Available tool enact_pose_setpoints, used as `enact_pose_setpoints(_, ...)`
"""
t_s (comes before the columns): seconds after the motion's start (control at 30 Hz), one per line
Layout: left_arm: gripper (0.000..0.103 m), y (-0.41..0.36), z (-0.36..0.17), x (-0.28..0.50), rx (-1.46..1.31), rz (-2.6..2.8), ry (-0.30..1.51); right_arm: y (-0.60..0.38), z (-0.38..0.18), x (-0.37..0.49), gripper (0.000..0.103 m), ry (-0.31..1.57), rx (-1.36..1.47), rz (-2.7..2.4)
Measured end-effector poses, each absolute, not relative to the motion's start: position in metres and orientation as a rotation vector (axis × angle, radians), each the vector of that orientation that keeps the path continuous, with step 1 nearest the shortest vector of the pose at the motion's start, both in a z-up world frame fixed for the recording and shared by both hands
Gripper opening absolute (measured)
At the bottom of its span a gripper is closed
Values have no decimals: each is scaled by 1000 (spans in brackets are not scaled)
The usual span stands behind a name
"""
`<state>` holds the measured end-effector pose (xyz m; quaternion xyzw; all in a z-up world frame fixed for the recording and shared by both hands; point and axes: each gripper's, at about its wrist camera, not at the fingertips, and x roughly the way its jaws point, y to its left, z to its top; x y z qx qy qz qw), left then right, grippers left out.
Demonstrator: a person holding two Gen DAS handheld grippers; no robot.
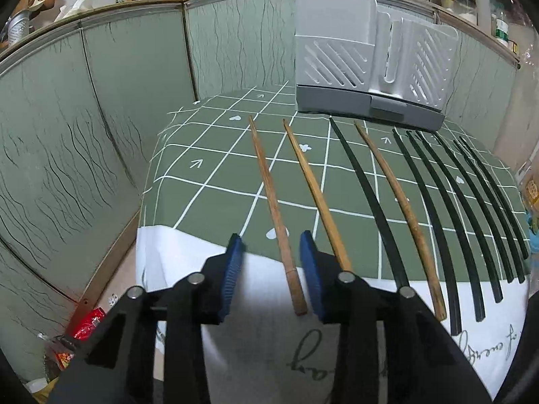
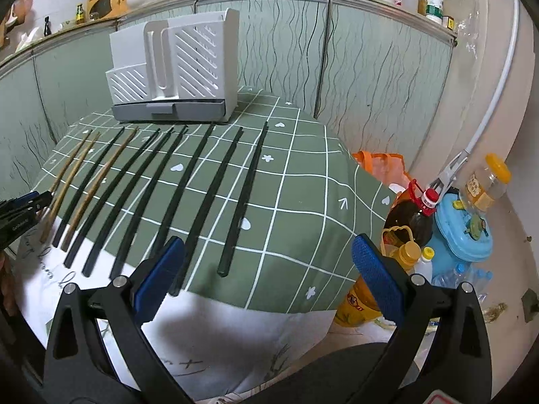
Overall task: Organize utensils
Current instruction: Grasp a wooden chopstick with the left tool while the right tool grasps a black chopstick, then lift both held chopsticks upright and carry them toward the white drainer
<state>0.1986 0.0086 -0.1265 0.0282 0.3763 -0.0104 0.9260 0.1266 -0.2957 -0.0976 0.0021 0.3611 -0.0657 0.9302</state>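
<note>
While every chopstick lies on the tabletop [image 2: 289, 181] and the holder [image 2: 188, 77] looks unfilled, sorting is barely begun. Left claw [image 1: 271, 245]: released, straddling the leftmost wooden chopstick [image 1: 273, 202], pads clear of it. Right claw [image 2: 266, 262]: released, empty, over the black chopsticks' [image 2: 198, 175] near ends.

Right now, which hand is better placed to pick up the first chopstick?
Left: its fingers already straddle the leftmost brown wooden chopstick. The right fingers stand wide open, nothing between them.
</note>
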Motion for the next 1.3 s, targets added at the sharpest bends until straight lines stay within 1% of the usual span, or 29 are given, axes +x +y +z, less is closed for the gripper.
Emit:
enact_pose_setpoints(0.03,28,6,-127,200,58,-25,779,-297,-99,129,95,739,8,-136)
enact_pose_setpoints(0.07,27,5,-127,200,60,-27,779,-297,-100,132,95,741,9,-140)
enact_pose_setpoints(0.1,24,2,-127,200,68,-26,778,-297,-102,136,91,746,7,-142)
enact_pose_setpoints(0.13,22,0,-129,201,85,-16,779,-297,-103,140,85,752,3,-141)
enact_pose_setpoints(0.17,22,-2,-129,201,98,-6,773,-297,-105,144,82,758,-3,-141)
enact_pose_setpoints(0.2,21,-2,-130,202,101,1,770,-297,-107,146,77,762,-11,-145)
enact_pose_setpoints(0.23,20,-2,-130,202,97,9,766,-296,-109,150,76,767,-21,-154)
enact_pose_setpoints(0.33,11,-2,-130,203,106,37,758,-295,-116,158,60,785,-10,-124)
enact_pose_setpoints(0.37,10,-1,-131,203,108,42,756,-295,-118,161,57,790,-11,-124)
enact_pose_setpoints(0.43,10,-2,-131,203,115,47,753,-292,-122,164,47,797,-17,-111)
enact_pose_setpoints(0.47,9,-2,-131,203,121,52,751,-290,-124,166,45,798,-22,-111)
enact_pose_setpoints(0.5,9,-4,-131,203,132,56,749,-288,-126,167,40,801,-28,-112)
enact_pose_setpoints(0.53,9,-5,-132,203,140,59,747,-286,-127,168,37,804,-27,-104)
enact_pose_setpoints(0.63,9,-4,-133,202,147,63,742,-282,-129,169,19,795,-24,-91)
enact_pose_setpoints(0.7,9,-4,-133,202,143,61,741,-279,-130,170,16,789,-35,-100)
enact_pose_setpoints(0.77,8,-2,-132,203,132,56,745,-279,-132,170,10,788,-16,-98)
enact_pose_setpoints(0.9,8,0,-133,203,118,50,749,-280,-131,170,6,784,7,-114)
enact_pose_setpoints(1.07,8,7,-129,203,68,35,751,-287,-127,169,6,786,36,-122)
enact_pose_setpoints(1.3,8,16,-104,186,45,8,684,-292,-113,158,6,773,65,-94)
